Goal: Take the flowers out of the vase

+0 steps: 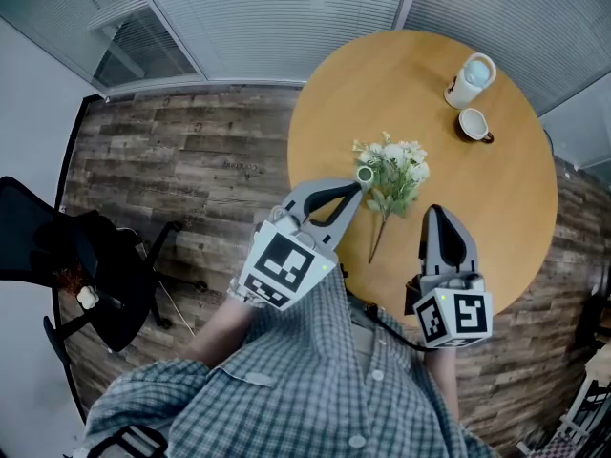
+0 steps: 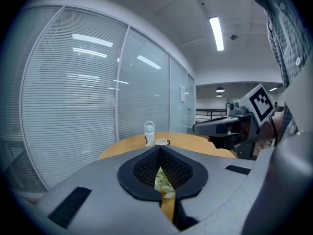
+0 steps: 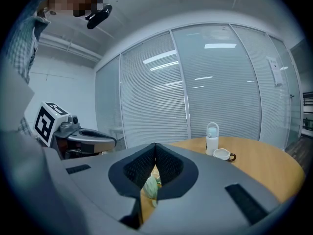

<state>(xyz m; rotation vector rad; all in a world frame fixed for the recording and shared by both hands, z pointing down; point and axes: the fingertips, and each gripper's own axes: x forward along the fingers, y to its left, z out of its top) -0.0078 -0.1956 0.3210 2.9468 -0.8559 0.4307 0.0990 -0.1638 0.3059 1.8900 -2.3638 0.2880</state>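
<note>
A bunch of white flowers with green leaves (image 1: 398,172) lies on the round wooden table (image 1: 506,218), its brown stem (image 1: 378,239) pointing toward me. A small pale green vase (image 1: 365,174) stands just left of the blooms. My left gripper (image 1: 355,186) is shut and holds nothing; its tip is right beside the vase, and I cannot tell if they touch. My right gripper (image 1: 435,210) is shut and holds nothing, hovering right of the stem. Leaves (image 2: 164,182) show under the left gripper (image 2: 160,148); the vase (image 3: 149,186) shows under the right gripper (image 3: 155,145).
A white bottle with a pale blue cap (image 1: 471,79) and a white cup (image 1: 474,124) stand at the table's far right. A black office chair (image 1: 86,265) is on the wood floor at the left. Glass walls with blinds lie beyond the table.
</note>
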